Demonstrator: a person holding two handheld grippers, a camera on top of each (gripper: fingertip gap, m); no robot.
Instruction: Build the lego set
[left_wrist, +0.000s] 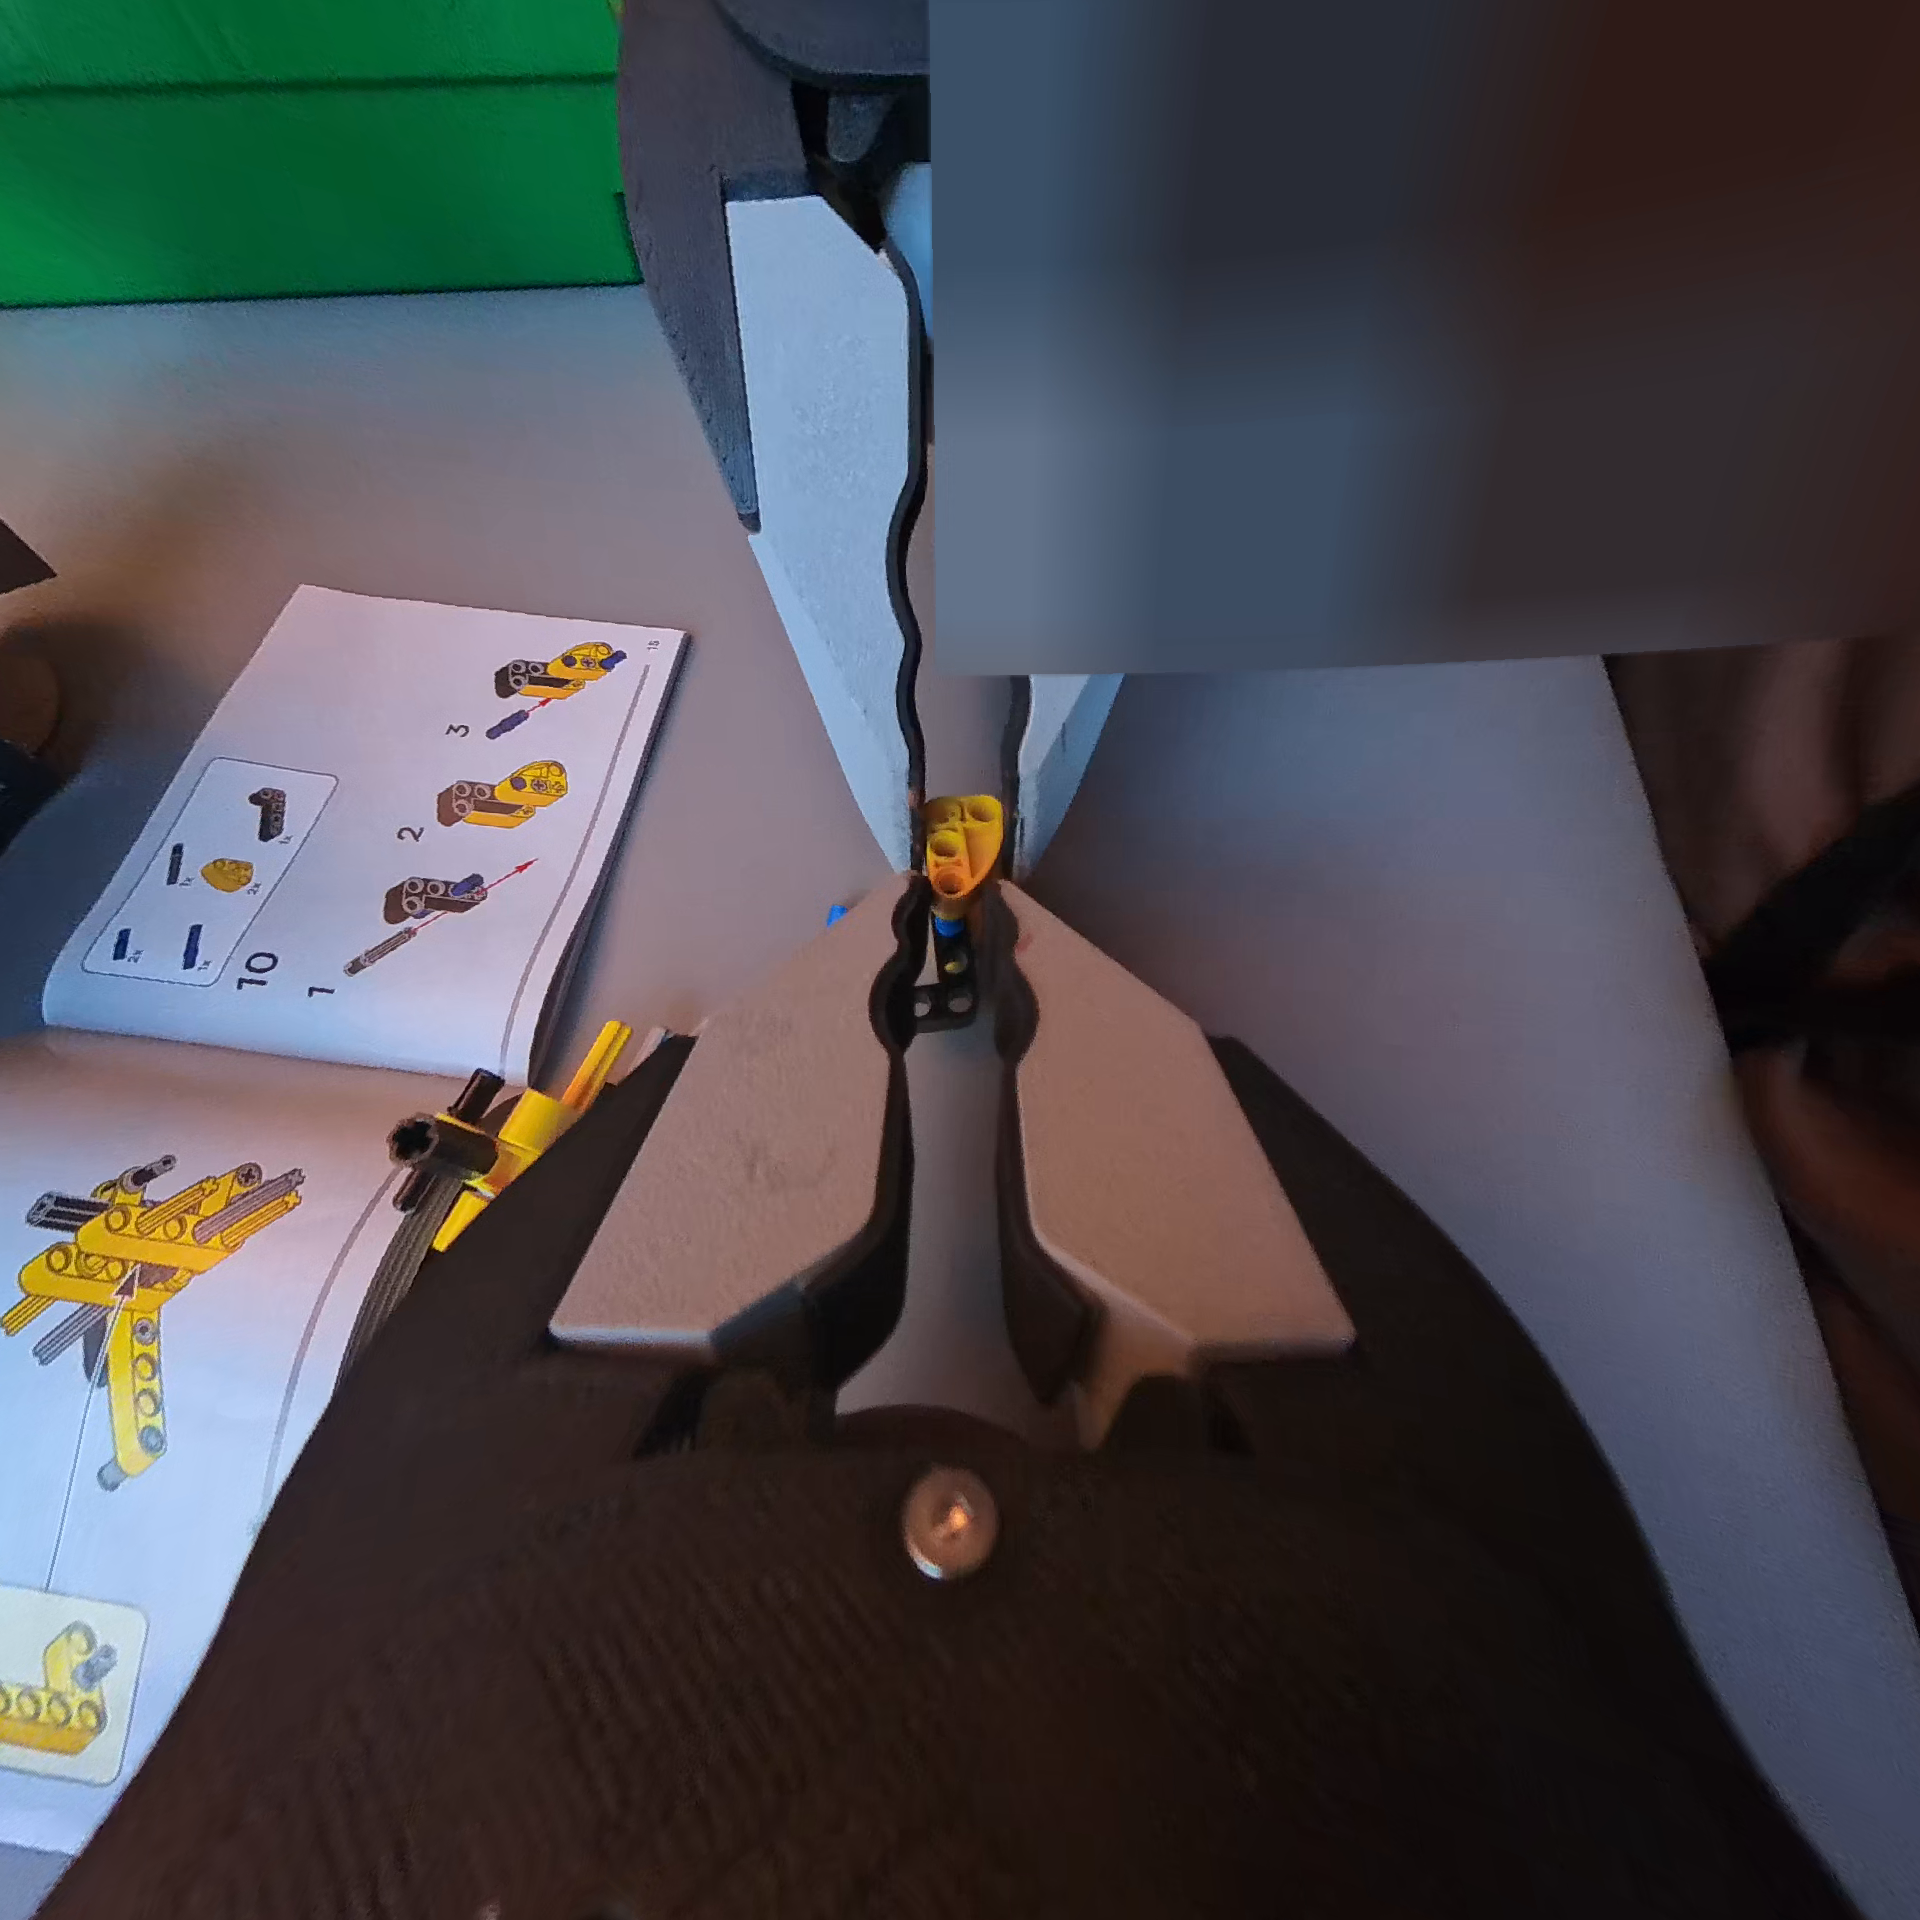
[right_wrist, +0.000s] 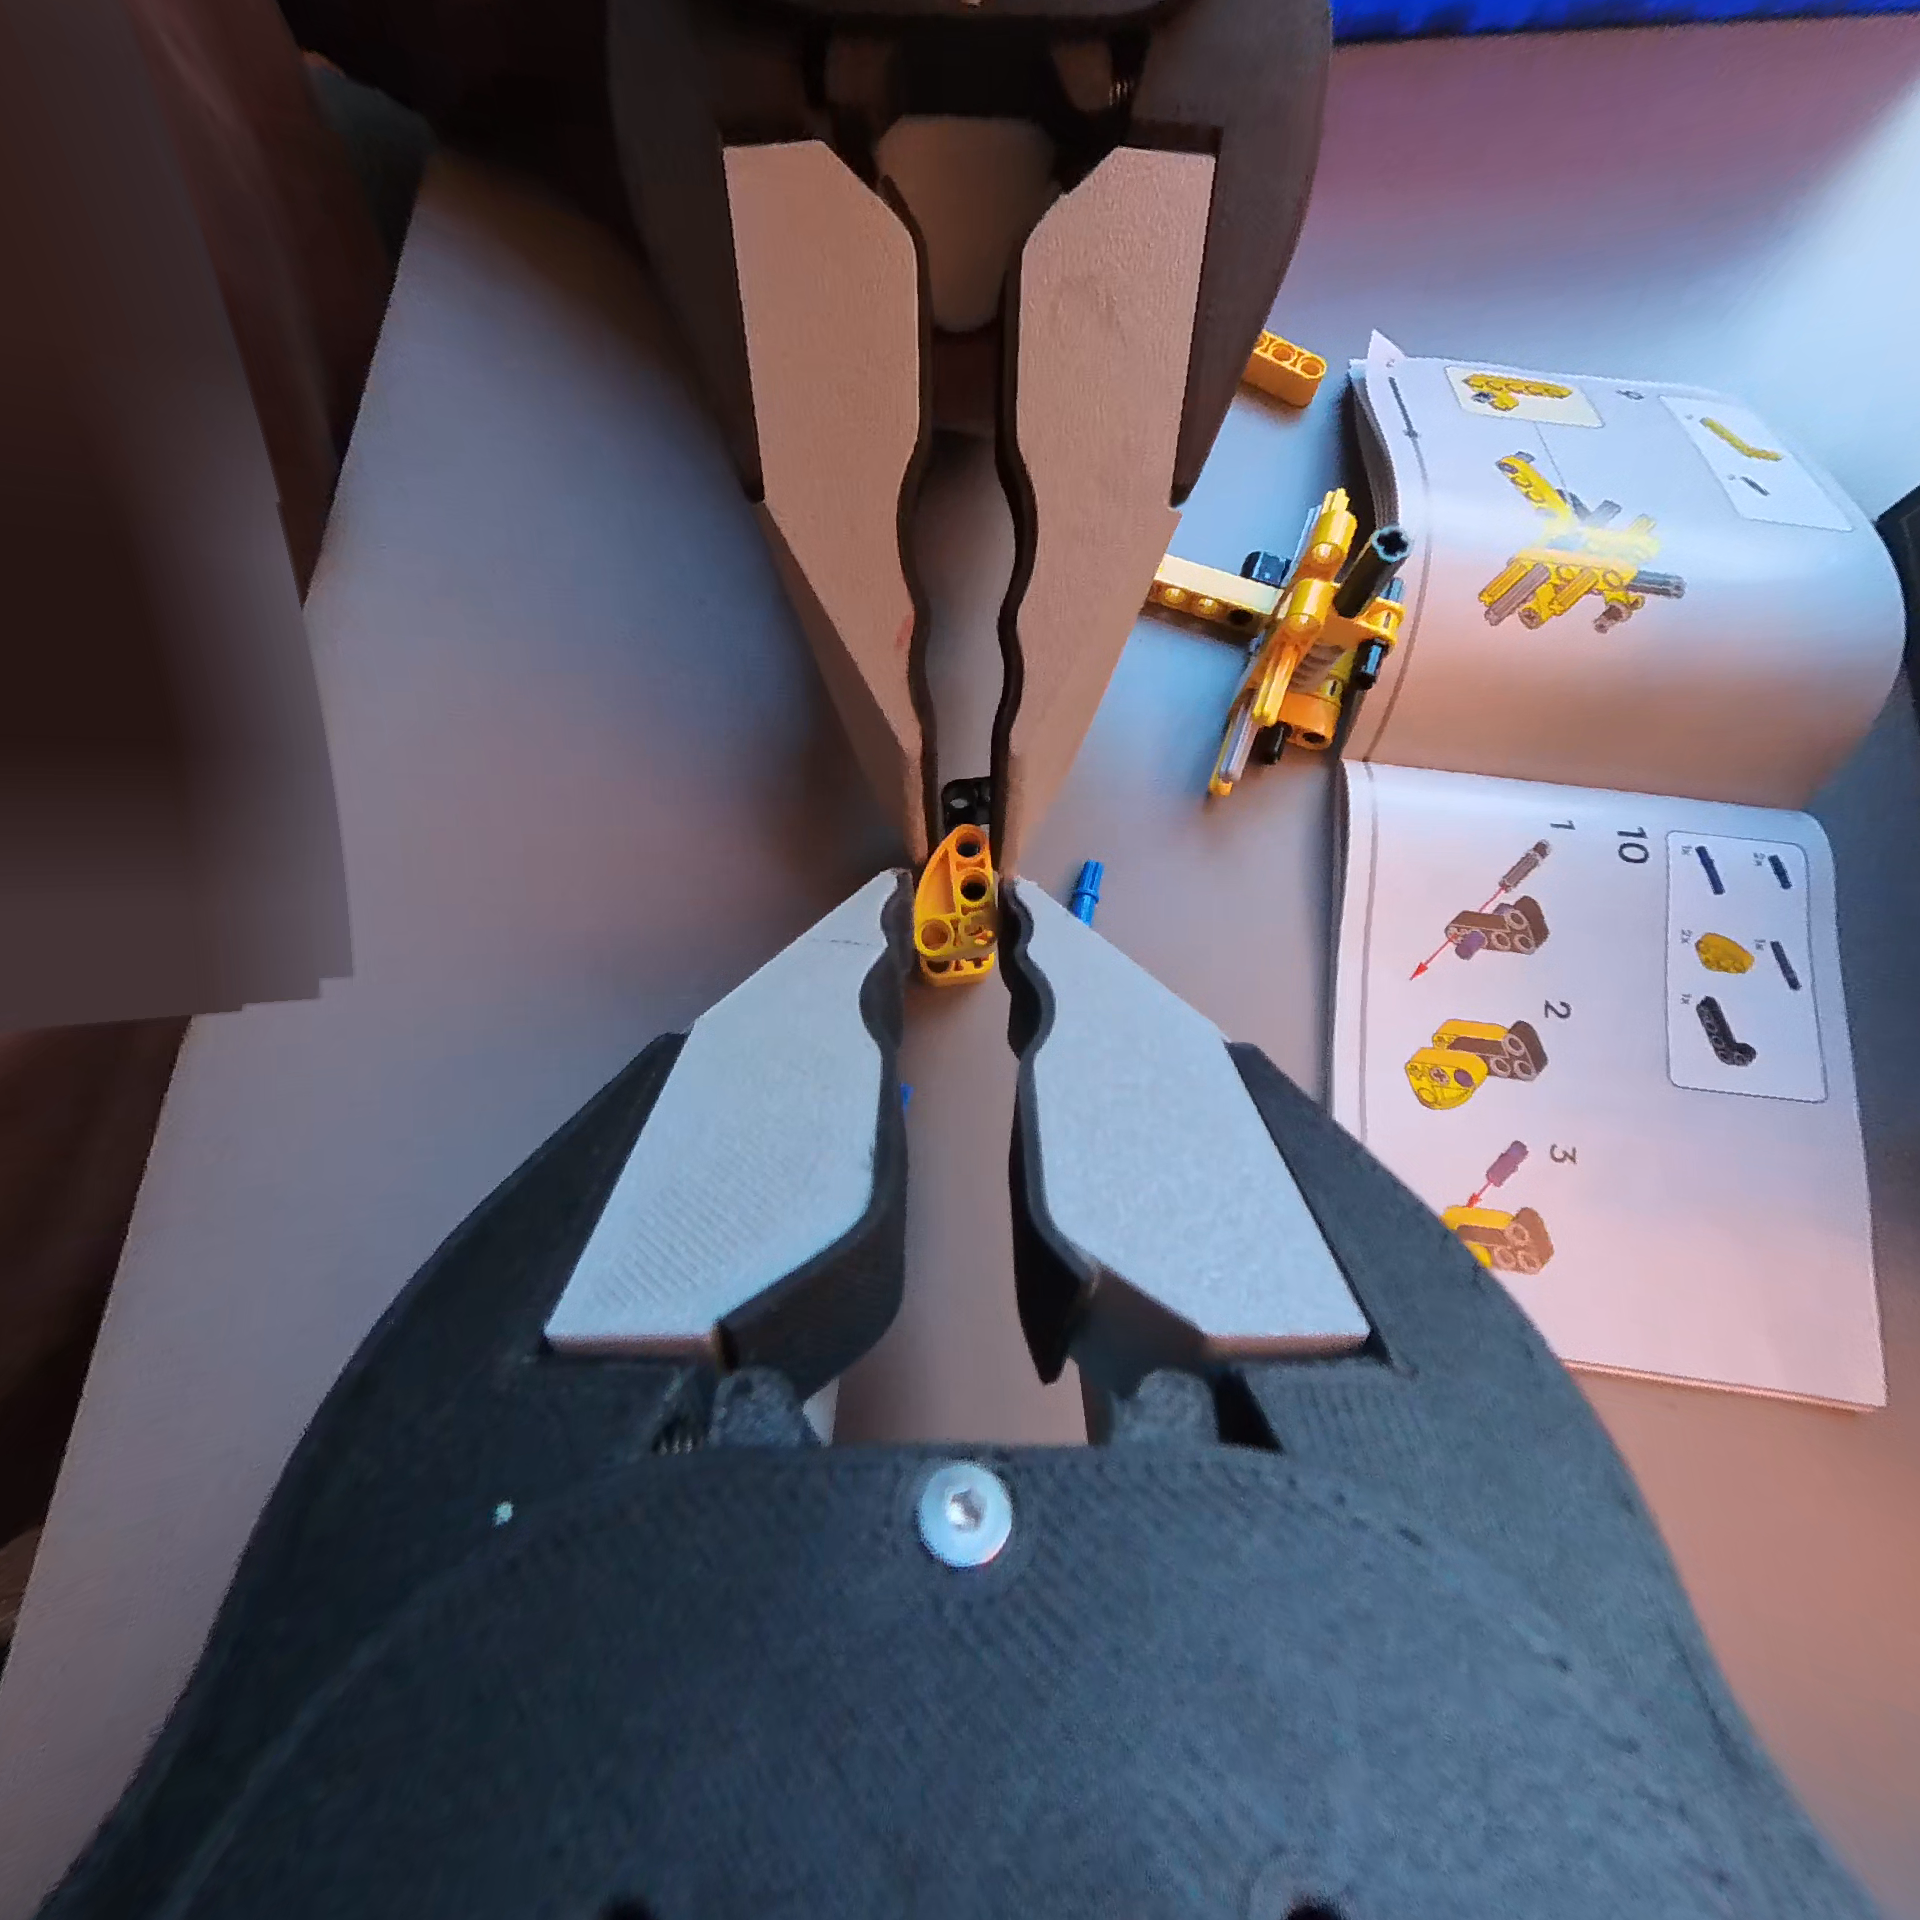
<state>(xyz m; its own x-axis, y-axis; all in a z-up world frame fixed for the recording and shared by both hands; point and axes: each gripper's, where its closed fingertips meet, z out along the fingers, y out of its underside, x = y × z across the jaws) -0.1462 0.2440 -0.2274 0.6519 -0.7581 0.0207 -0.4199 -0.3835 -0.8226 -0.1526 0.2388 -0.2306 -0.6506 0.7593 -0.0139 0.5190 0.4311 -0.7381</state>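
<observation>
My left gripper (left_wrist: 951, 909) is shut on a black angled beam (left_wrist: 951, 1003) that has a blue pin (left_wrist: 943, 925) in its top end. My right gripper (right_wrist: 954, 899) is shut on a yellow rounded triangular piece (right_wrist: 954, 909). The two grippers meet tip to tip above the table, and the yellow piece (left_wrist: 961, 844) touches the pin end of the black beam. In the right wrist view the left gripper (right_wrist: 958, 821) comes in from above and only a corner of the black beam (right_wrist: 966, 798) shows between its fingers.
An open instruction booklet (right_wrist: 1621, 1039) lies on the grey table (right_wrist: 582, 727). A partly built yellow assembly (right_wrist: 1304, 634) rests against it. A loose blue pin (right_wrist: 1086, 883) and a short yellow beam (right_wrist: 1286, 364) lie nearby. A green box (left_wrist: 312, 156) stands at the far left. My left and right fingertips are right by each other.
</observation>
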